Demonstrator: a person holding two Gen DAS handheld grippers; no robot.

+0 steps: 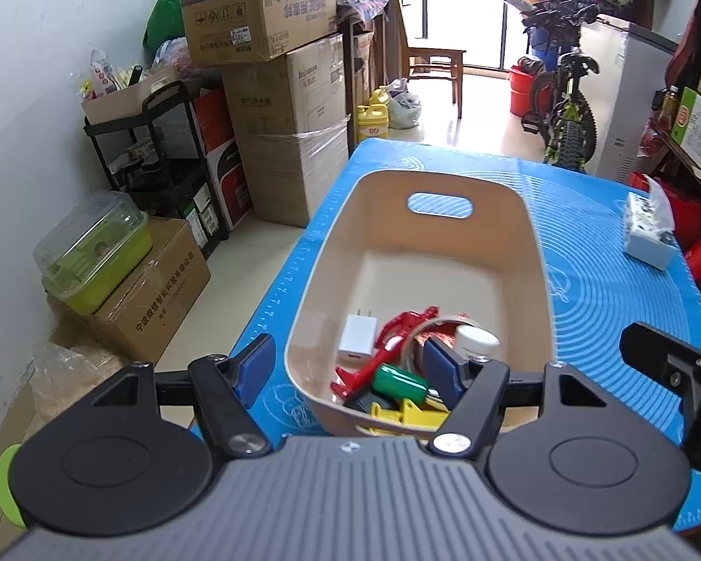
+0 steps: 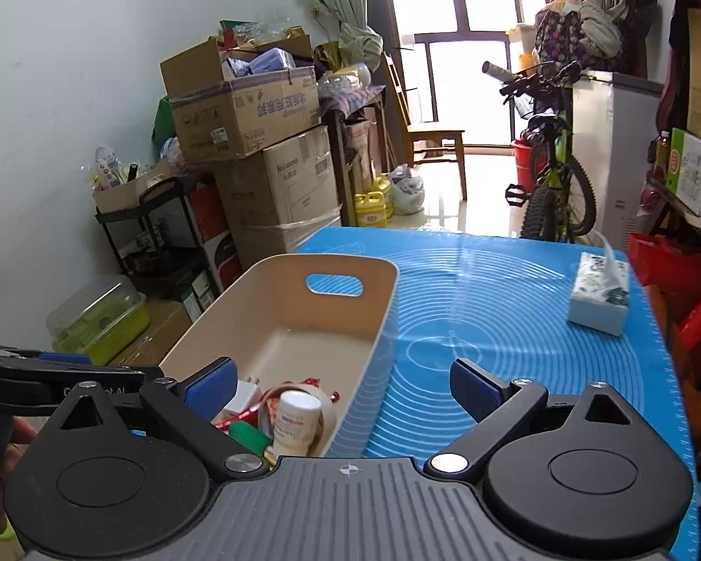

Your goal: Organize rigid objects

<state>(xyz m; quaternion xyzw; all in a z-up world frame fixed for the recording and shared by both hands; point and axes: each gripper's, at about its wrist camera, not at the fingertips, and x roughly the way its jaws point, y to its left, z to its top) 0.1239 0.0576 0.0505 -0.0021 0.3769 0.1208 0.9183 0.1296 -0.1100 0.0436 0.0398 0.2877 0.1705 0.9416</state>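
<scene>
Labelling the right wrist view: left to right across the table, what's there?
Beige bin → bare blue mat → tissue box.

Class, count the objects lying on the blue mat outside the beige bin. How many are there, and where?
1. A tissue box sits on the blue mat to the right of the beige bin, well apart from it. The grippers hide the mat's near edge.
</scene>
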